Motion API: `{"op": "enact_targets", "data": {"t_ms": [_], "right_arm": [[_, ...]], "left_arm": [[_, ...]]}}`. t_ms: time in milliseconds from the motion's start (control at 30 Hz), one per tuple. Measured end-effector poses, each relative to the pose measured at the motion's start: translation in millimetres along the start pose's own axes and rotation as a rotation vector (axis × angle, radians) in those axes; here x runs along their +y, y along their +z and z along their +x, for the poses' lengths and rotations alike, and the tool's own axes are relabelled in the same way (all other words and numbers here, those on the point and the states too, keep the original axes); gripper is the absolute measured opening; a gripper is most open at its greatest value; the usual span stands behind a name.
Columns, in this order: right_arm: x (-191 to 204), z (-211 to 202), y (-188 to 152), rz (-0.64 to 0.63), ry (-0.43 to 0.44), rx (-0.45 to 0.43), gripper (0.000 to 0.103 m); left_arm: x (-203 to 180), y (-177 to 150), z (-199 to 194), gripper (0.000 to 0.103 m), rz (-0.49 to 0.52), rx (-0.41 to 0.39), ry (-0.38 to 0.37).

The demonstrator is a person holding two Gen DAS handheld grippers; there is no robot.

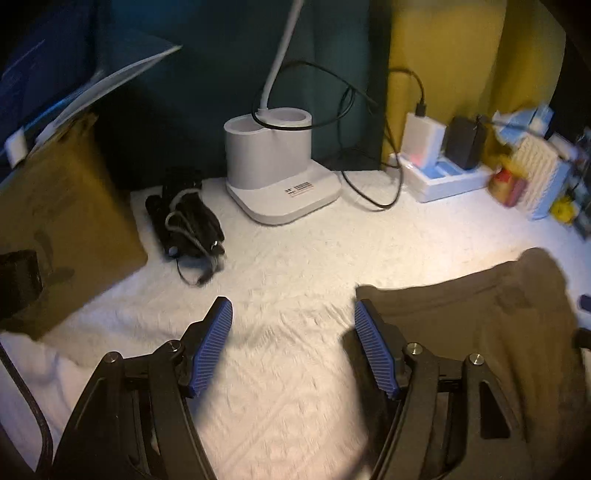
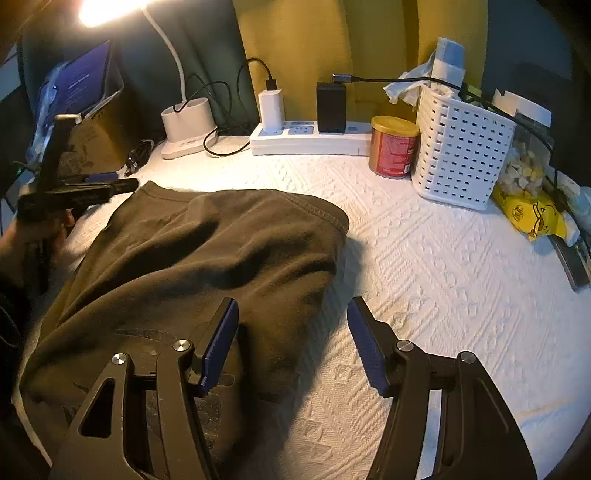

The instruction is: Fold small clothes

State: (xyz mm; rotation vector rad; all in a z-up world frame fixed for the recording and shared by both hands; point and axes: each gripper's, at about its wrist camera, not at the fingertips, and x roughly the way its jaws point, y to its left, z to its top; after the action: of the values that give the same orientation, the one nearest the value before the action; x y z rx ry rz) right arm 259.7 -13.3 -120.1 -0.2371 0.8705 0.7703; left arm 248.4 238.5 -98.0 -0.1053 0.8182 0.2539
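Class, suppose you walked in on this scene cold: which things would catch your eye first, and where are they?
First the dark olive garment, lying rumpled on the white textured cloth at centre-left. Next the lit desk lamp glaring at top left. Both grippers stand open and empty: the right gripper at the garment's edge, the left gripper over bare cloth.

A white textured cloth (image 2: 424, 258) covers the table. On it lie a dark olive garment (image 2: 207, 258), a white lamp base (image 1: 284, 173), a white power strip (image 2: 310, 142), a red can (image 2: 393, 151), a white slotted basket (image 2: 458, 147) and a black strap bundle (image 1: 184, 221).
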Motion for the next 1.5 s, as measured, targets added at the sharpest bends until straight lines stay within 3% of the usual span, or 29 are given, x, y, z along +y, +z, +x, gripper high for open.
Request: {"op": "enact_targets", "data": {"t_ms": [133,333,567,833,1167,1233,1333,1467,1500], "right_arm": [[1,-2,-3,0.005,0.000,0.003,0.065],[7,-11,-9,0.004,-0.001,0.001,0.065],[21,-34,-19,0.003,-0.005,-0.013,0.065],[34,-66,-44,0.001,-0.016,-0.033,0.065],[38,-88,-80,0.027,-0.022,-0.033,0.065],[41,-92,-86,0.029,-0.021,-0.032,0.065],[46,-96,-94,0.026,-0.015,-0.031,0.065],[52,-100,-103,0.022,-0.005,-0.029,0.065],[53,-100,-105,0.023,-0.003,-0.028,0.065]], "left_arm": [[-7,-20,-21,0.069,0.027,0.024,-0.063],[-16,-60,-39,0.069,0.046,0.068,-0.058],[-15,-89,-60,0.069,0.000,0.085,-0.084],[-28,-121,-101,0.069,0.006,0.025,-0.089],[-49,-162,-127,0.068,0.049,0.050,-0.162],[-55,-170,-131,0.044,0.070,0.058,-0.180],[-65,-179,-136,0.025,0.104,0.080,-0.224],[-76,-189,-141,0.023,0.123,0.105,-0.259],[-78,-191,-142,0.016,0.122,0.111,-0.265]]}}
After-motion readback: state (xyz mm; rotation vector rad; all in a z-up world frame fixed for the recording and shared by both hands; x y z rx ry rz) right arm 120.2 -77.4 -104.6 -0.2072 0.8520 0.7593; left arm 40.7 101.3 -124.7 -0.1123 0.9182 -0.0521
